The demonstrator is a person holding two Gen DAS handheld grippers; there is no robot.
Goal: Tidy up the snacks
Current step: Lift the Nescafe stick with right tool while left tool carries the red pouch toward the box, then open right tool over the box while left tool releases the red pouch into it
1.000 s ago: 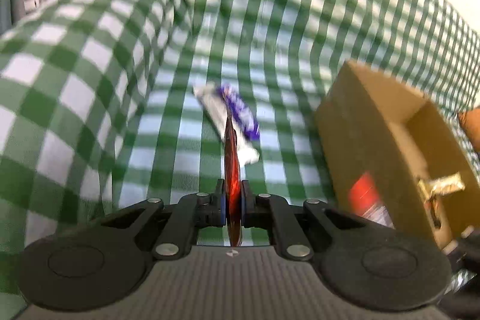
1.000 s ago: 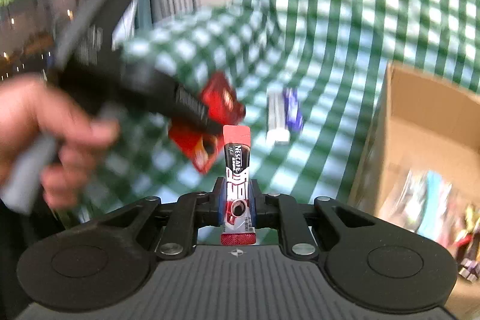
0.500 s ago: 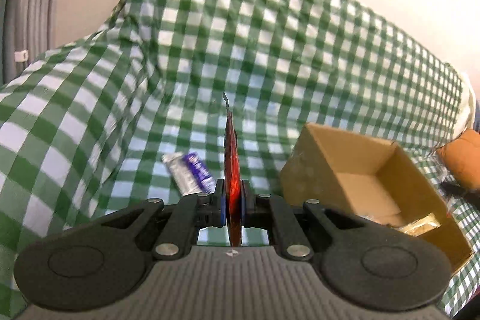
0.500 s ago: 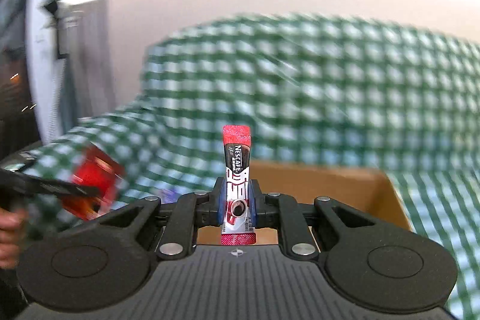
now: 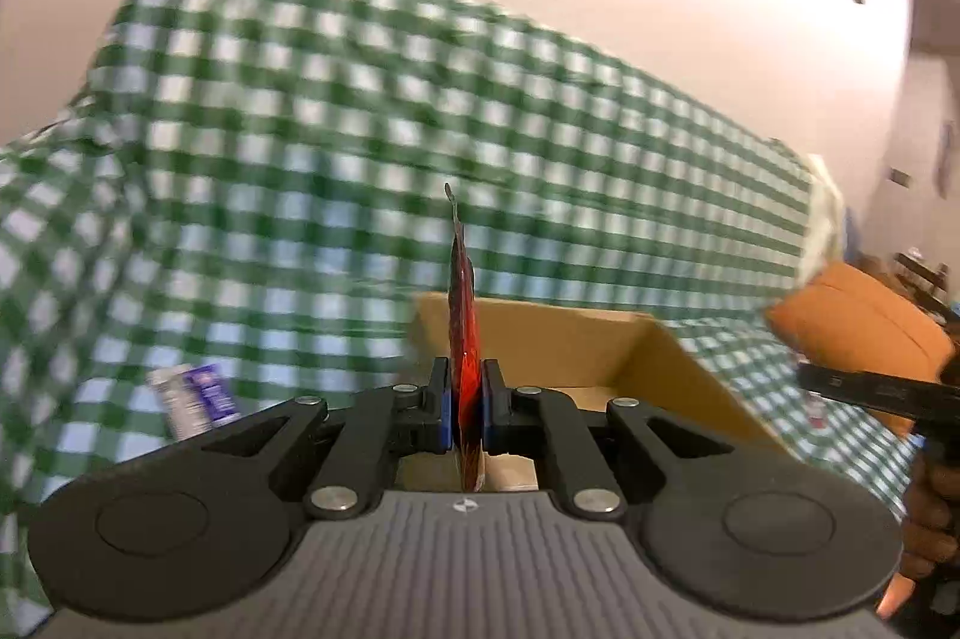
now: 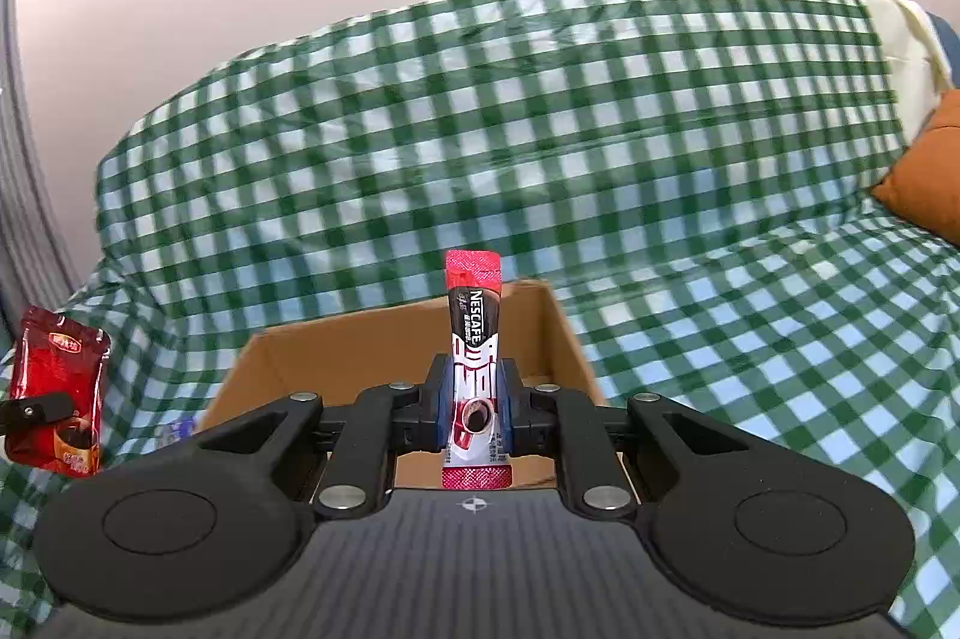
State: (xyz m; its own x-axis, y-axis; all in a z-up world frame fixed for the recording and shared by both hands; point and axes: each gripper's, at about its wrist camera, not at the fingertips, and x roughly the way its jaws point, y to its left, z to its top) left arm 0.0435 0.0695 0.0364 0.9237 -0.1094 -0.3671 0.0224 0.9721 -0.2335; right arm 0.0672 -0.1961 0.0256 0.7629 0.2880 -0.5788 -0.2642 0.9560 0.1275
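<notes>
My left gripper [image 5: 467, 408] is shut on a flat red snack pouch [image 5: 465, 315], seen edge-on, held upright in front of the open cardboard box [image 5: 606, 339]. In the right wrist view the same red pouch [image 6: 57, 387] hangs at the far left, pinched by the left gripper's fingers [image 6: 36, 411]. My right gripper [image 6: 474, 414] is shut on a red and black Nescafe coffee stick [image 6: 474, 339], standing upright just before the cardboard box [image 6: 336, 351]. A white and purple packet [image 5: 192, 396] lies on the checked cloth left of the box.
A green and white checked cloth [image 6: 540, 129] covers the sofa seat and back. An orange cushion [image 6: 927, 171] rests at the right end. In the left wrist view, the person's hand [image 5: 930, 519] with the other gripper's handle sits at the right edge.
Both grippers swung toward the cardboard box, which now sits centred ahead of each. The purple packet slid to the lower left of the left view. Both grips stayed shut on their items.
</notes>
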